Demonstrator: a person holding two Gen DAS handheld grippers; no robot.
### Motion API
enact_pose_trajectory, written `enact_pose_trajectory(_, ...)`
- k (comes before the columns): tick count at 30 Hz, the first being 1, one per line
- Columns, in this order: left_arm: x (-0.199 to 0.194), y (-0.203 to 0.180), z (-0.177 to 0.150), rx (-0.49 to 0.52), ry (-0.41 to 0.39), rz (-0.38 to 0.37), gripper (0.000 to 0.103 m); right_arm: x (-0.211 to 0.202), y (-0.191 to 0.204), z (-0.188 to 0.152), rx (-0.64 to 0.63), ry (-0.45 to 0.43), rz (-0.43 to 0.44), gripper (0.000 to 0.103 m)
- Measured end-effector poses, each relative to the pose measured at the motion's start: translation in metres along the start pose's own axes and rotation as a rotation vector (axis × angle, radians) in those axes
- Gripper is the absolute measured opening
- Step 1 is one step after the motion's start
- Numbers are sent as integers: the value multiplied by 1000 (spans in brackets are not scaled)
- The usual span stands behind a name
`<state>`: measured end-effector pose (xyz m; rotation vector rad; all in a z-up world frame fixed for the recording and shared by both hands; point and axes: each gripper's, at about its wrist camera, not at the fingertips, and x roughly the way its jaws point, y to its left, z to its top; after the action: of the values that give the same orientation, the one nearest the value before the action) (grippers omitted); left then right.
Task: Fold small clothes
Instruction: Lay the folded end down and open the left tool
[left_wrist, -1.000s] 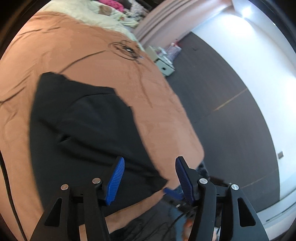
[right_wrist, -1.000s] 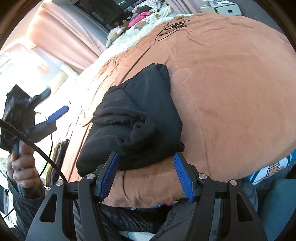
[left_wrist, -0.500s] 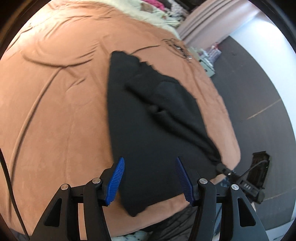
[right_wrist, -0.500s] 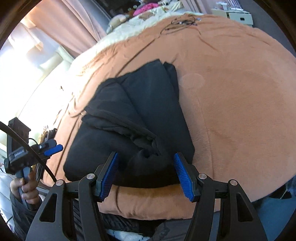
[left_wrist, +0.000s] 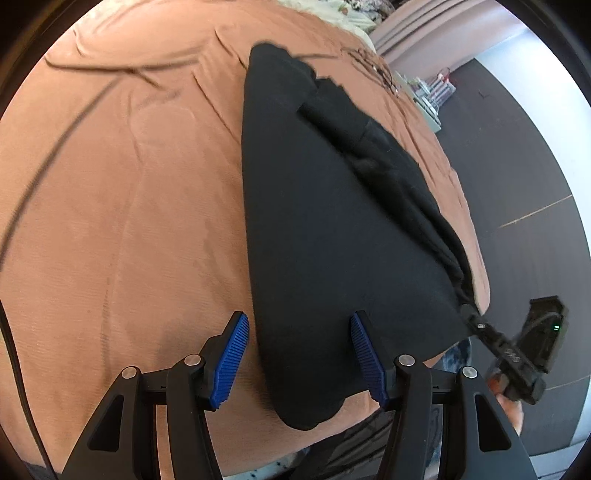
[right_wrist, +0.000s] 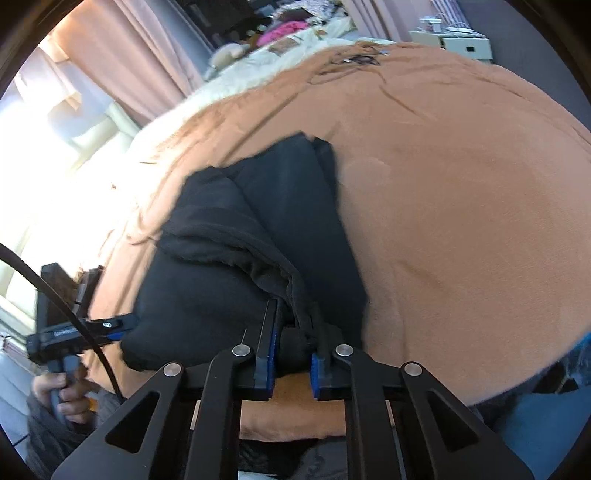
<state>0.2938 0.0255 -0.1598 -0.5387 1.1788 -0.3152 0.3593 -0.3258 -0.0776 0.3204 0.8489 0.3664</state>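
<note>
Brown bedspread (left_wrist: 122, 221) | right tongs (right_wrist: 293, 360) just clenched on black garment (right_wrist: 221, 295) | left tongs (left_wrist: 297, 356) released

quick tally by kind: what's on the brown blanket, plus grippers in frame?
Black garment: 1, lying on the brown blanket
Tangle of thin dark cable at the blanket's far end: 1
Grippers: 2, the left gripper open at the garment's near corner, the right gripper shut on a bunched edge of the garment
Total: 4

Right claw (right_wrist: 293, 363) just closed, pinching cloth; left claw (left_wrist: 299, 363) spread, angled down.
</note>
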Motion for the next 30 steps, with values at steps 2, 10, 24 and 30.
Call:
enact_pose_trajectory(2, 8, 5, -2, -22, 3, -4, 62, 11, -2, -5, 2, 36, -43, 12)
enact_pose_trajectory(10, 0, 13, -5, -34, -23, -40, 62, -12, 27, 11, -128, -15, -197, 46)
enact_pose_trajectory(24, -37, 33, 6, -76, -114, -115, 60, 10, 119, 34, -506, 39, -126, 60)
enact_pose_trajectory(30, -54, 53, 8, -110, -146, -124, 60, 46, 144, 49, -648, 96, -138, 60)
